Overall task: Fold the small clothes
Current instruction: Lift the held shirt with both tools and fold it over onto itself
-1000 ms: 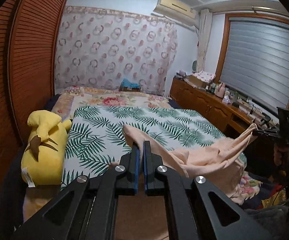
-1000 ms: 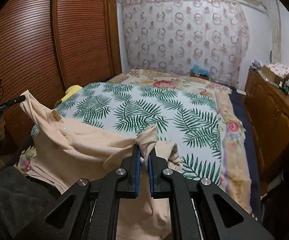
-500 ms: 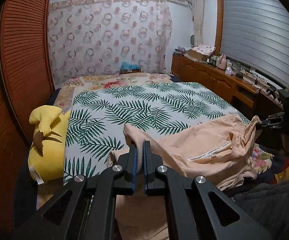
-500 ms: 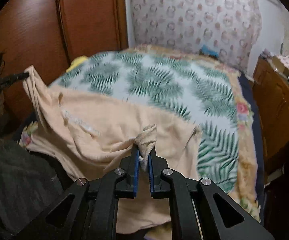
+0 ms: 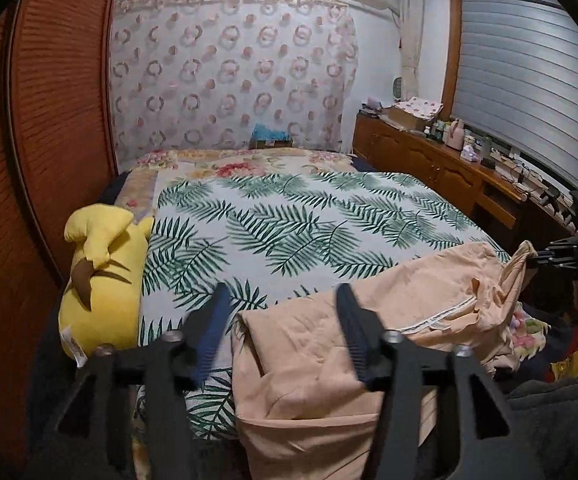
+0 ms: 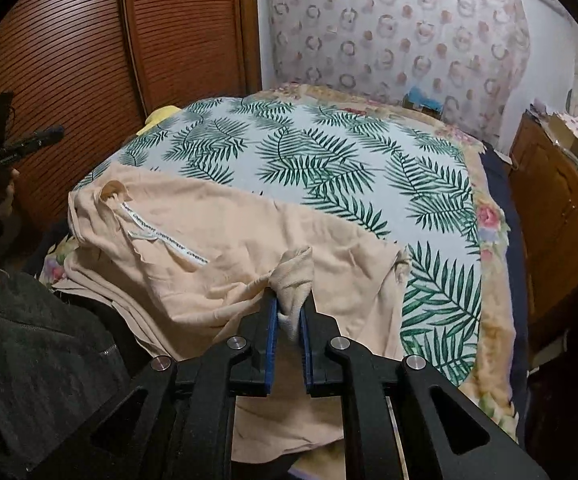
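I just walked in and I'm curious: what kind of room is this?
Almost certainly a home bedroom. A bed with a palm-leaf cover fills the middle, a yellow plush toy lies along its edge, and louvred wooden wardrobe doors stand beside it.

White printed strip (image 6: pixel 165 236) on the garment (image 6: pixel 249 240) — lettering perhaps too blurred to read.

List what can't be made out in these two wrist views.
- Peach garment: near hem, right view, hidden behind right claw and the bottom edge.
- Label strip: print too small, both views.
- Dresser clutter: too small, left view.
- Left claw: fingers motion-blurred, jaws just opened, nothing gripped.
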Tool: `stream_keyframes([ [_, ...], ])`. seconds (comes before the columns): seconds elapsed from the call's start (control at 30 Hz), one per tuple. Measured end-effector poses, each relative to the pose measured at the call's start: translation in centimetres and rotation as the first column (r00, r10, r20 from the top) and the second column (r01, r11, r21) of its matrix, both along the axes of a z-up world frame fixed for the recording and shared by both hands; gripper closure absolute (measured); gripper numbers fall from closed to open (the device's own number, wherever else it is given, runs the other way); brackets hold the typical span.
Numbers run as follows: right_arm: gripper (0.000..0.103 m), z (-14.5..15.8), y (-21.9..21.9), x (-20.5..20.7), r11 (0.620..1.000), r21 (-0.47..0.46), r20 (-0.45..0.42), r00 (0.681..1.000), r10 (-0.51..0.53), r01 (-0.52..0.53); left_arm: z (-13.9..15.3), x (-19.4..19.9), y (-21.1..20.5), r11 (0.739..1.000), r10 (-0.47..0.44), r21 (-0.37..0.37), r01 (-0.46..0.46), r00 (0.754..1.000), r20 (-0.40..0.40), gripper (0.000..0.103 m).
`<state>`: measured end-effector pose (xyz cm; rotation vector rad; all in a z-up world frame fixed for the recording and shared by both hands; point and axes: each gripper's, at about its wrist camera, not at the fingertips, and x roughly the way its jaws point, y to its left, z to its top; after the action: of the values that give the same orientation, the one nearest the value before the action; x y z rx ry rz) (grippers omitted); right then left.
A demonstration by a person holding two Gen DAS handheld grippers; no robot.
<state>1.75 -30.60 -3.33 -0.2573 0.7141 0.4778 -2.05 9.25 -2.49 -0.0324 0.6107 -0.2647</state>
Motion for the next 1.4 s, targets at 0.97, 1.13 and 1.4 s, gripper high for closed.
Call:
stream_keyframes([
  [0.97, 0.046, -1.8, -0.5, 6.0, 0.991, -0.01, 0.037, 0.991, -0.131, 0.131, -8.0, 7.4, 1.2, 0.999, 0.037, 0.04, -0.029, 0.981, -0.19, 0.033],
  [1.13, 0.046, -4.0, -0.7, 9.3, 0.983, -0.035, -0.017, 0.983, -0.182, 0.181, -9.1, 8.4, 0.7, 1.0, 0.011, 0.016, -0.007, 0.974, -0.224, 0.045],
  [1.4, 0.037, -5.9, -1.5, 11.7, 0.974, -0.03, -0.069, 0.972, -0.224, 0.222, -9.5, 9.1, 0.2, 1.0, 0.003, 0.029, 0.004, 0.972, -0.237, 0.046],
])
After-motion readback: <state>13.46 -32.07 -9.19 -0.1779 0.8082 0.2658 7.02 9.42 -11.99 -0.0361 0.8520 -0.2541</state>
